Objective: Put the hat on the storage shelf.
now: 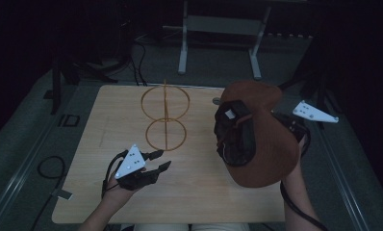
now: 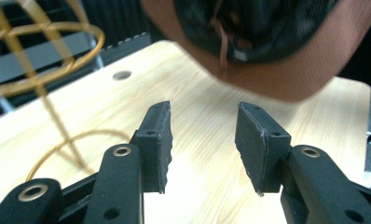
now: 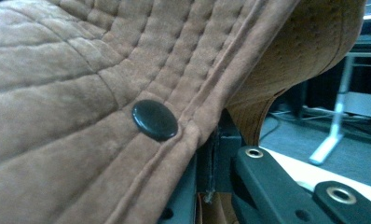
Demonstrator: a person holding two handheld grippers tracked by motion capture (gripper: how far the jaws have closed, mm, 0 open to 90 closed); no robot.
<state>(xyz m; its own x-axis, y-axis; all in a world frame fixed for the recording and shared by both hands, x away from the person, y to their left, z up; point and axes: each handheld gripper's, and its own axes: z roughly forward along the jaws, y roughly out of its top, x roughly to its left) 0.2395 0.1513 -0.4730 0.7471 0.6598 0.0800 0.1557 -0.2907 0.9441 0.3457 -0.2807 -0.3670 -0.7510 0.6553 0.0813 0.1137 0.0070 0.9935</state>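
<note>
Right claw clenched on cap brim edge; left claw released. We judge cap light, soft, floppy; brim stiffest hold.

The left claw is black, with two stubby jaws, and a white three-cornered plate at its 9 o'clock side carries small dark dots. In the left gripper view each jaw ends in a flat, dark grey pad on a black arm pierced by brass-ringed holes (one plain hole lower down). A black cable loops beside the left hand. The right claw has the same black arms and brass-ringed holes, another dotted white plate, and a black cable along the bare forearm.
</note>
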